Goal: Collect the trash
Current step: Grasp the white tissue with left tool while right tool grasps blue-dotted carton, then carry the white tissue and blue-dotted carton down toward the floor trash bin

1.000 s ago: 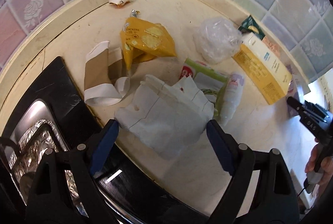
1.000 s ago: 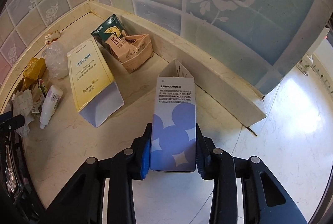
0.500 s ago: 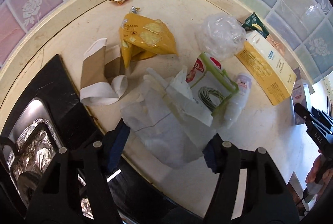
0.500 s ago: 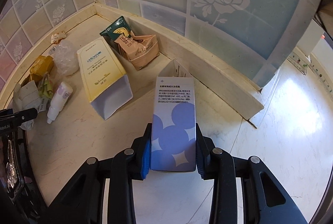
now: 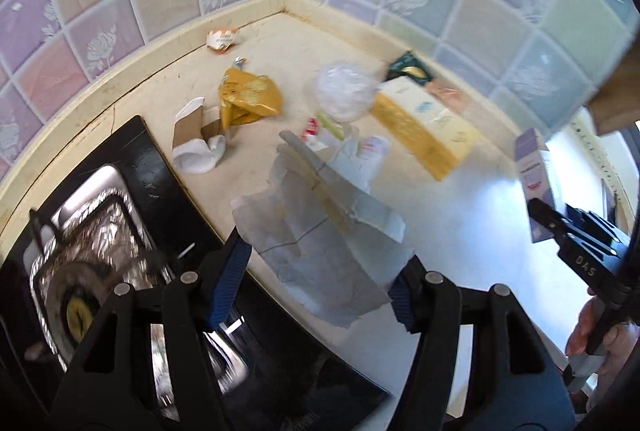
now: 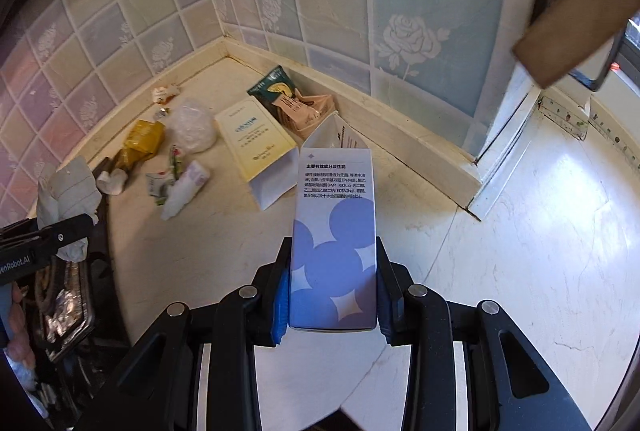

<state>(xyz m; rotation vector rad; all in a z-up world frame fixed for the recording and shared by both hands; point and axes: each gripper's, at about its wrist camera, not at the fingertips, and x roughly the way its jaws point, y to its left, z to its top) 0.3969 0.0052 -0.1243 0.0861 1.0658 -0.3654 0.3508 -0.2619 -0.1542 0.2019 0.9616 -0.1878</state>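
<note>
Table [image 5: 472, 231]: litter near tiled corner. Right gripper [image 6: 333, 295]: jaws clamped on blue-white carton [image 6: 334, 231], raised off table. Left gripper [image 5: 320, 285]: jaws closed on crumpled paper [image 5: 320, 231], lifted above table edge.

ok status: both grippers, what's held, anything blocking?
Left gripper just closed on crumpled white paper, lifted. Right gripper clamps blue-and-white carton. More trash on countertop: yellow box, yellow wrapper. Nothing blocking.
</note>
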